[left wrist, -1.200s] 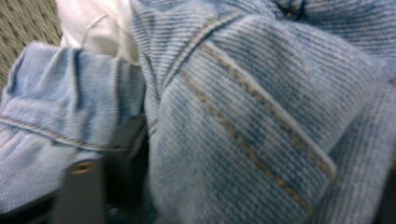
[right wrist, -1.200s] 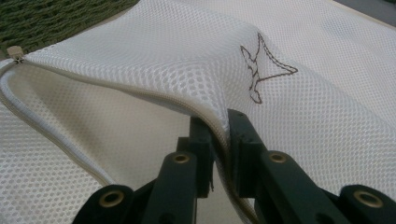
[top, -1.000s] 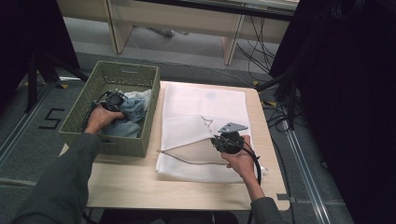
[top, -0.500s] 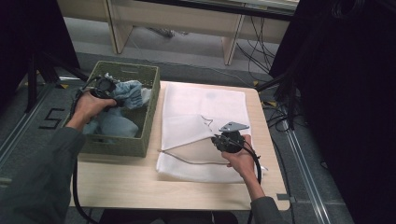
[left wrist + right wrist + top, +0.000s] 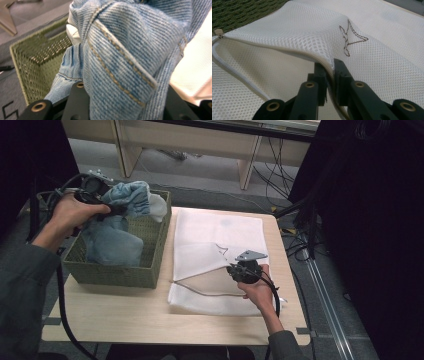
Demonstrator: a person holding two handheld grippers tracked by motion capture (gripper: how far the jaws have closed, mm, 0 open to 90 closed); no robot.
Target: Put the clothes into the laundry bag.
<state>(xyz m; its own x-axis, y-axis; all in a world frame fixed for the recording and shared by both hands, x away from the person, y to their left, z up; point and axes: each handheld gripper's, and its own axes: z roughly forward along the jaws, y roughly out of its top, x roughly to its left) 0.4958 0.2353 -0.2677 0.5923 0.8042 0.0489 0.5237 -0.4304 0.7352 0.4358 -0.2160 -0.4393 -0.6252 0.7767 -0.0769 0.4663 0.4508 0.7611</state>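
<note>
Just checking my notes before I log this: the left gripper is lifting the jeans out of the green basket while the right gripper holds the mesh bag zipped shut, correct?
Not quite: the mesh bag is unzipped. The right gripper view shows the right gripper pinching its upper edge, holding the mouth open. The rest stands: the left gripper lifts the jeans from the green basket.

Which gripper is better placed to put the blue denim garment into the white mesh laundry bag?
Left. The left gripper already clamps the blue denim garment, lifted above the green woven basket. The right gripper pinches the white mesh laundry bag open at its zipper edge.
</note>
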